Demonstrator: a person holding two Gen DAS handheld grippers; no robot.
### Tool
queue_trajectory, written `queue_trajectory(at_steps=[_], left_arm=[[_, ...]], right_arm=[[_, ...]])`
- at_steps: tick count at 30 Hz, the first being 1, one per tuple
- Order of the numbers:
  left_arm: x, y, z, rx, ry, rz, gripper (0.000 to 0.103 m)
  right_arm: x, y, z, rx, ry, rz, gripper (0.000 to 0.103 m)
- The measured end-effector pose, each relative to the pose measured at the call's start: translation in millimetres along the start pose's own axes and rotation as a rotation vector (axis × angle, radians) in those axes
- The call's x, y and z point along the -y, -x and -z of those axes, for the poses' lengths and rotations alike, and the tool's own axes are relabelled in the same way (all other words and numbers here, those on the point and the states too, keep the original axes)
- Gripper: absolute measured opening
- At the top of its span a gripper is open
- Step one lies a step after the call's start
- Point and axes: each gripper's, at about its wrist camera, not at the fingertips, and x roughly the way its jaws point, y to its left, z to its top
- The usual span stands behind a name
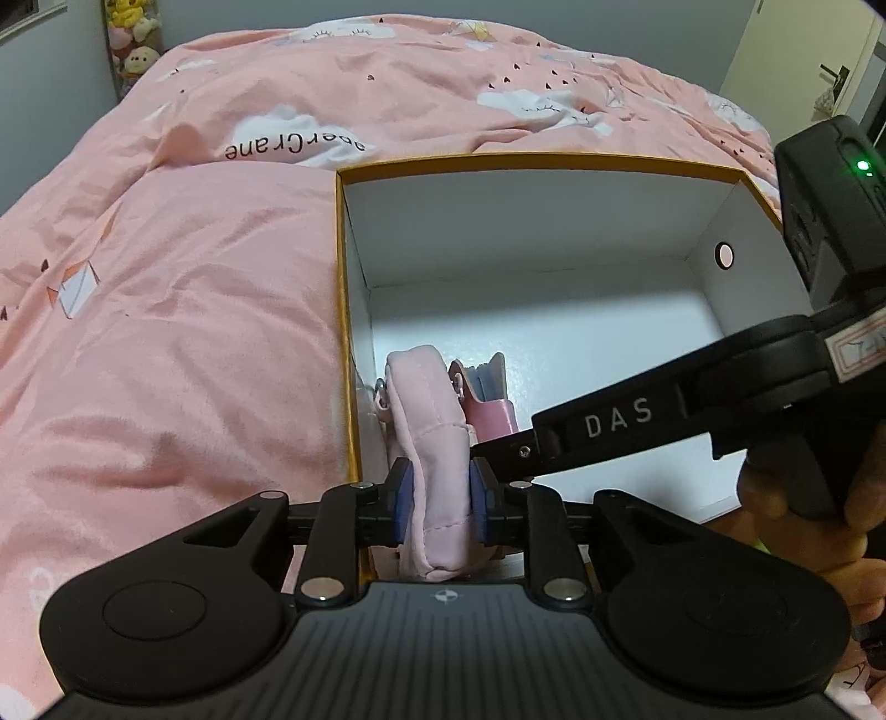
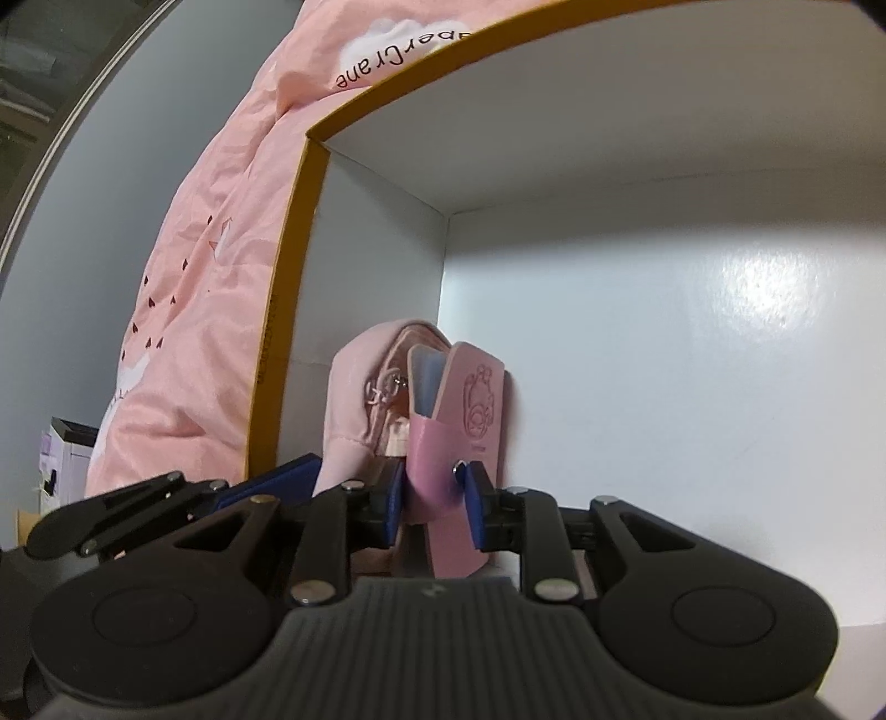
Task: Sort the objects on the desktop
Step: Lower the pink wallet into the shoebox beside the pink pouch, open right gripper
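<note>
Pink fabric pouch pinched between the blue pads of the left gripper, held on edge inside the yellow-rimmed box, close against its left wall. Lower end hidden behind the gripper body; a metal clasp and what looks like a zip just visible on the side, too small to read clearly.

Pink card case clamped between the pads of the right gripper, upright, just beside the pouch and possibly touching it; contact not clear. Embossed figure on its face, with small lettering below too fine to make out. Something blue tucked in its open top, mostly hidden. Bottom edge cut off by the gripper.

From the left wrist view, only the top and a pink sliver of the case showing behind the pouch, the rest blocked by the right gripper's black finger marked "DAS". Holding hand partly cut off at the frame edge.

Box resting on a pink bedspread printed with clouds; round hole in the right wall. Plush toys far back, blurred.
</note>
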Motion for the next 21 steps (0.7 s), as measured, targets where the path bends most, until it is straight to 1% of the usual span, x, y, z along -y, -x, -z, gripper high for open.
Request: queue_trajectory(at_steps=[2,5,7,11,12,14,17,21], left_arm=[[1,6,1,0.012,-0.007,-0.01,0.025],[0,19,1,0.029,-0.01,0.015,0.03],[-1,26,3,0.038,-0.009,0.011,0.03],[-3,33,8,0.045,0.006,0.006,0.03],[-3,34,9,0.048,0.011,0.011,0.03],[-4,33,11,0.047,0.019,0.015,0.029],[-4,29,13,0.045,0.044,0.006,0.029],[-5,34,15,0.067,0.065,0.027,0.029]], right_arm=[[0,-1,0,0.002,0.001,-0.006,0.026],[-2,0,0,-0.004,0.01,-0.013,0.029],[-4,1,1,-0.014,0.004,-0.031,0.031],[-9,3,4,-0.013,0.028,-0.028,0.036],[-9,2,4,-0.011,0.036,-0.024,0.036],[-11,-1,6,-0.004,0.056,-0.012,0.031],[-10,-3,6,-0.003,0.054,-0.019,0.031],[-7,3,7,0.004,0.057,-0.027,0.032]])
